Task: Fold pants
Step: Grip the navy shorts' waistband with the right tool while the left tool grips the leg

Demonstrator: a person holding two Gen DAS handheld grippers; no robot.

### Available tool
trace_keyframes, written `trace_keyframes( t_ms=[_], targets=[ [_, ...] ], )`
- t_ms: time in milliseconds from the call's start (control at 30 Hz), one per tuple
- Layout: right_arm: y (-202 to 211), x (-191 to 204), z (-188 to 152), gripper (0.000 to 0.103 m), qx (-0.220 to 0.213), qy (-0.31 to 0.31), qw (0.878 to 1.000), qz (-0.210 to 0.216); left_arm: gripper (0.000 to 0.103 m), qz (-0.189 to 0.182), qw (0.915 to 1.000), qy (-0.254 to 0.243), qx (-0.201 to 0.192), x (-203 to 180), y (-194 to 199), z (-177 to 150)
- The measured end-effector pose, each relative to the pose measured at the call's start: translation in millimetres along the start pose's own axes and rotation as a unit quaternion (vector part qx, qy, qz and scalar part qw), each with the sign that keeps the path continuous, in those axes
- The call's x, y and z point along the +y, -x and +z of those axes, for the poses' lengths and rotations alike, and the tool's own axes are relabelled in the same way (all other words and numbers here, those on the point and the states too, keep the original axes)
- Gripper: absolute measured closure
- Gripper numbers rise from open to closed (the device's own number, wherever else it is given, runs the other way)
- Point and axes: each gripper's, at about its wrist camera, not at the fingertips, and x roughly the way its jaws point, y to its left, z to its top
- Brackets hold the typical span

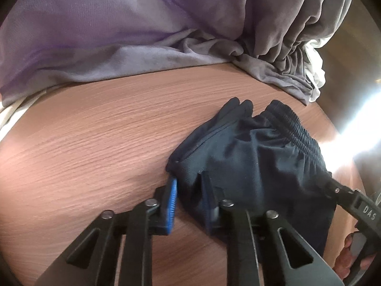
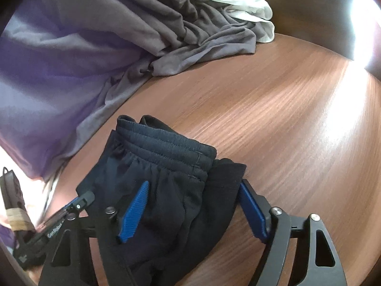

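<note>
Dark navy pants [image 1: 257, 157] lie folded in a small bundle on the wooden table [image 1: 95, 143], elastic waistband up at the far side. My left gripper [image 1: 193, 190] is open, its blue pads astride the bundle's left edge; the right pad is partly hidden by cloth. In the right wrist view the pants [image 2: 166, 181] lie between the open fingers of my right gripper [image 2: 193, 190], one blue pad [image 2: 135, 209] resting on the cloth, the other at its right edge. The left gripper also shows there [image 2: 78, 202].
A heap of grey and purple garments [image 1: 119, 35] lies along the table's far side, also in the right wrist view [image 2: 95, 47], with a white cloth [image 2: 240, 4] behind it. Bright glare falls on the table's right part [image 2: 333, 119].
</note>
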Motion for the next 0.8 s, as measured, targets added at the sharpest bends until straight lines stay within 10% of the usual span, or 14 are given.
trace_keyframes(
  t_ms=[300,800],
  targets=[
    [4,11,3,0.078,-0.002,0.054,0.999,-0.004,0.094,0.004,0.9994,0.010,-0.032,-3,8,1],
    [27,14,3,0.089,-0.013,0.088,0.996,0.001,0.094,0.042,0.9972,-0.014,-0.061,-31,51,-2]
  ],
)
